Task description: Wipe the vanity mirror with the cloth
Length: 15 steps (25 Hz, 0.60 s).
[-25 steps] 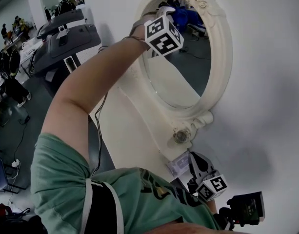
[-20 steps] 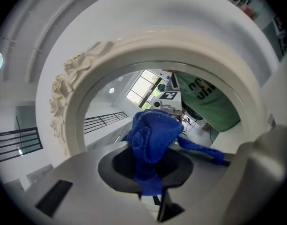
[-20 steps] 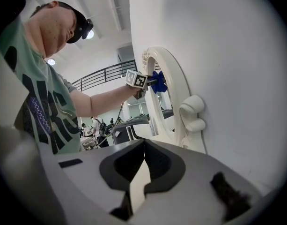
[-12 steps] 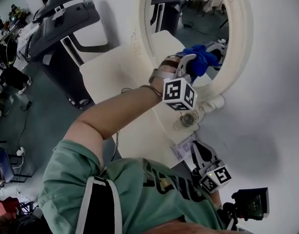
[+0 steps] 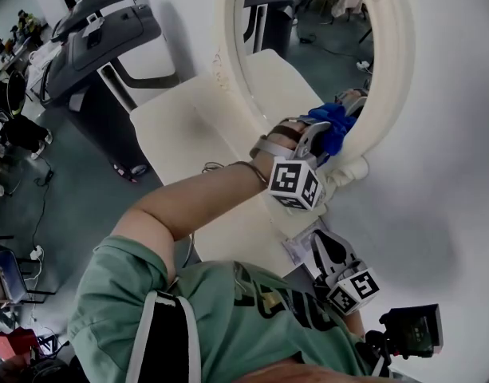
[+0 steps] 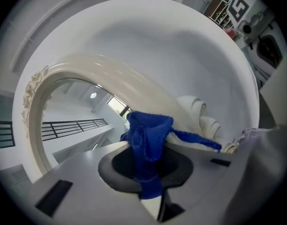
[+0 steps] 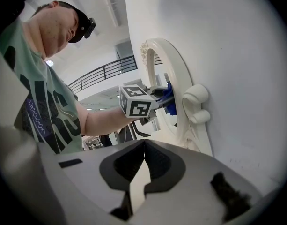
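Blue cloth (image 6: 148,139) pinched tight in left gripper (image 6: 151,177) jaws, bunched end just ahead against mirror (image 6: 73,116) glass, beside cream frame (image 6: 134,83). Right gripper (image 7: 143,161) jaws closed together, nothing between; mirror up ahead of them.

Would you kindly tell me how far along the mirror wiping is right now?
Done: the blue cloth is gripped in the left claw. In hand: it sits at the lower edge of the vanity mirror. Left: unclear, since the glass shows no wiped or dirty patches. The right claw is shut, empty.
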Each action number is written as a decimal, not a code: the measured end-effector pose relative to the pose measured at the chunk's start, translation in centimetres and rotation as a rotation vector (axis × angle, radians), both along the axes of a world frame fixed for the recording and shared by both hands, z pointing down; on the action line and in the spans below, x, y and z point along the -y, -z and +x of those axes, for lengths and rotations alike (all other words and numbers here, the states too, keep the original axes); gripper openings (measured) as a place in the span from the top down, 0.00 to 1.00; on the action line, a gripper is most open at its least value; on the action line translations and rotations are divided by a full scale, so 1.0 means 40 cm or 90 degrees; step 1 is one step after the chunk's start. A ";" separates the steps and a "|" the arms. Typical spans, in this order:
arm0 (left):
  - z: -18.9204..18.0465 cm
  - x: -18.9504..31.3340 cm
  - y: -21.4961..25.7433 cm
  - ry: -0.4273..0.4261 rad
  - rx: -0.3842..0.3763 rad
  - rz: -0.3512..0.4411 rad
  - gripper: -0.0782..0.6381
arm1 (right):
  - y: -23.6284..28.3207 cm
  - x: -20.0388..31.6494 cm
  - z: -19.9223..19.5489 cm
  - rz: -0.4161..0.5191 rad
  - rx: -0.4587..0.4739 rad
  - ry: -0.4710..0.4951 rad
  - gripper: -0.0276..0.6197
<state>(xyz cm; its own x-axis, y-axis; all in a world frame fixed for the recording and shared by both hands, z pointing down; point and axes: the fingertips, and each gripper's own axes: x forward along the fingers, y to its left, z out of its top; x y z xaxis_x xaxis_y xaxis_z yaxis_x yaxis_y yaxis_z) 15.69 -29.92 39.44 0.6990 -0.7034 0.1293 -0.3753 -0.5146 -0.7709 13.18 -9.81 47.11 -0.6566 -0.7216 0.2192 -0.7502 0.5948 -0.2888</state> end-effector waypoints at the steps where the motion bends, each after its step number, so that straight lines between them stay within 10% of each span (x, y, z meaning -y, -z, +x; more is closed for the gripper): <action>1: 0.000 -0.004 -0.007 -0.017 0.005 -0.009 0.79 | 0.005 0.001 -0.002 0.007 0.001 0.001 0.94; 6: -0.069 0.040 0.045 -0.062 -0.031 -0.105 0.78 | 0.029 -0.004 0.006 0.026 0.000 -0.013 0.94; 15: -0.377 0.379 0.582 0.121 -0.263 -0.041 0.78 | 0.065 0.012 0.037 0.074 0.023 -0.034 0.94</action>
<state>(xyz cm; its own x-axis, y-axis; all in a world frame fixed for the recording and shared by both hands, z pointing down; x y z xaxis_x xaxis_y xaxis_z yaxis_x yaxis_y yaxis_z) 0.63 -45.09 16.15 0.5599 -0.8241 -0.0855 -0.7371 -0.4483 -0.5056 14.67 -10.29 44.52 -0.6229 -0.7746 0.1094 -0.7718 0.5856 -0.2478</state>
